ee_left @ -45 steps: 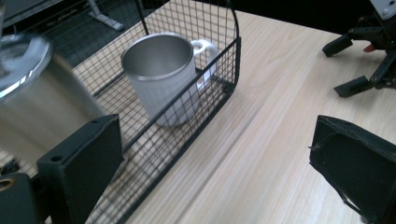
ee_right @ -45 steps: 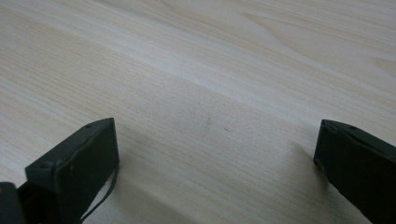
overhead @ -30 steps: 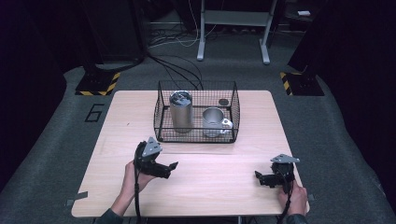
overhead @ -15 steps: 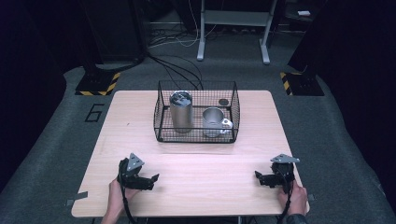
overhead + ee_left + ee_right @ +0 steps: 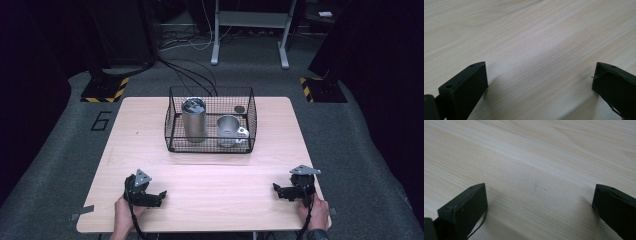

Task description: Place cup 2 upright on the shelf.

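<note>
High view: we count one wire basket, two metal vessels inside it, and two grippers on one wooden desk.

Basket is black mesh and sits at the centre of the desk's far half. Inside: one tall steel canister upright on the left, one shorter steel mug upright on the right, handle pointing right. The two stand close side by side; we cannot tell whether they touch. One small dark round thing shows at the basket's back right corner; too small to identify.

Left gripper rests on the desk near the front left edge, one hand behind it. Right gripper rests near the front right edge, one hand on it. Both are well apart from the basket, with bare wood between.

Left gripper view: jaws wide apart, nothing between them, just wood grain below. Right gripper view: same, jaws wide apart and holding nothing, desk surface close underneath.

Off the desk: grey carpet floor, a "6" marking to the left, two yellow-black striped bases at the far corners, cables running behind the basket, and a grey metal frame at the back.
</note>
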Tool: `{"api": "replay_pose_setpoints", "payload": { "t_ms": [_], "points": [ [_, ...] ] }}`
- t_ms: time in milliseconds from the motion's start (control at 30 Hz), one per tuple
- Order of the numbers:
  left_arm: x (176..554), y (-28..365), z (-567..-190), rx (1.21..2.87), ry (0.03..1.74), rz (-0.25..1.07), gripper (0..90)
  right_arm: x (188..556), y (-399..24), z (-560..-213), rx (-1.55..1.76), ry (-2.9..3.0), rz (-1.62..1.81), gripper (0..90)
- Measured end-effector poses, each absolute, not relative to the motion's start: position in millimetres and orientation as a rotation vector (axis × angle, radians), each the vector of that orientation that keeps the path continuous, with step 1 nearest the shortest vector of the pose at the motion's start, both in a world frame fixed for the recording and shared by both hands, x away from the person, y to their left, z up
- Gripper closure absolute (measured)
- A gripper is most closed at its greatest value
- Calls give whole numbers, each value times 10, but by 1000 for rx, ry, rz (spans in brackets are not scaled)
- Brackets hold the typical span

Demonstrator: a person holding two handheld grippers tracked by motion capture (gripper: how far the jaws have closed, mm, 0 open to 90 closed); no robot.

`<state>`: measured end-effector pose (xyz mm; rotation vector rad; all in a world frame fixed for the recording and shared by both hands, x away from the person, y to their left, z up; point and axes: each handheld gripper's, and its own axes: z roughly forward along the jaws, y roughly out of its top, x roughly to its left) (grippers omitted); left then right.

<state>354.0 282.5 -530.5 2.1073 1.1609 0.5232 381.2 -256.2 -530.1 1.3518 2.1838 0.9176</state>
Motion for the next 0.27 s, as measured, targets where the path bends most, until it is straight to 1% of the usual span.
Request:
{"api": "replay_pose_setpoints", "payload": {
  "t_ms": [267],
  "points": [
    [3556, 2834, -5314, 2100, 1168, 514, 0, 3814, -2561, -5299, 1354, 2183, 918, 0]
  ]
}}
